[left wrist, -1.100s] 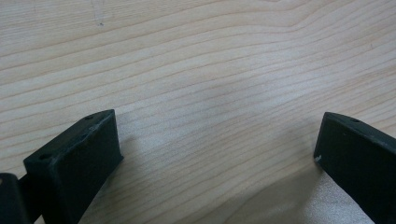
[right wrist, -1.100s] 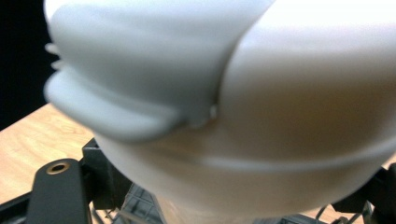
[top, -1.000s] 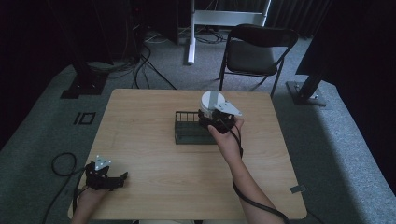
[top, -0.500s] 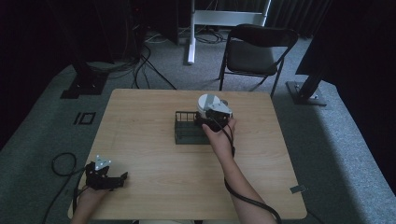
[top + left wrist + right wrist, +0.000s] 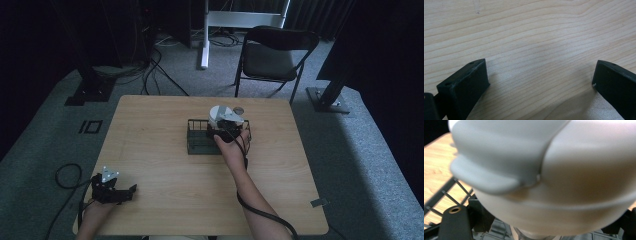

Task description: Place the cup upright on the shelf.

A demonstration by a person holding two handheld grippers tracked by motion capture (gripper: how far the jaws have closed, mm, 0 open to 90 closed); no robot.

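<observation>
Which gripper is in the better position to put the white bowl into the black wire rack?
Right. The right gripper is at the black wire rack with the white bowl right before its jaws. The left gripper sits open at the table's near left corner, far away.

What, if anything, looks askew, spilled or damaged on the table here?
Nothing stands out. The black wire rack sits square on the table, and the right gripper holds white dishes over it. No spill or breakage shows. The left gripper rests open on bare wood.

White lidded cup above black wire rack
</observation>
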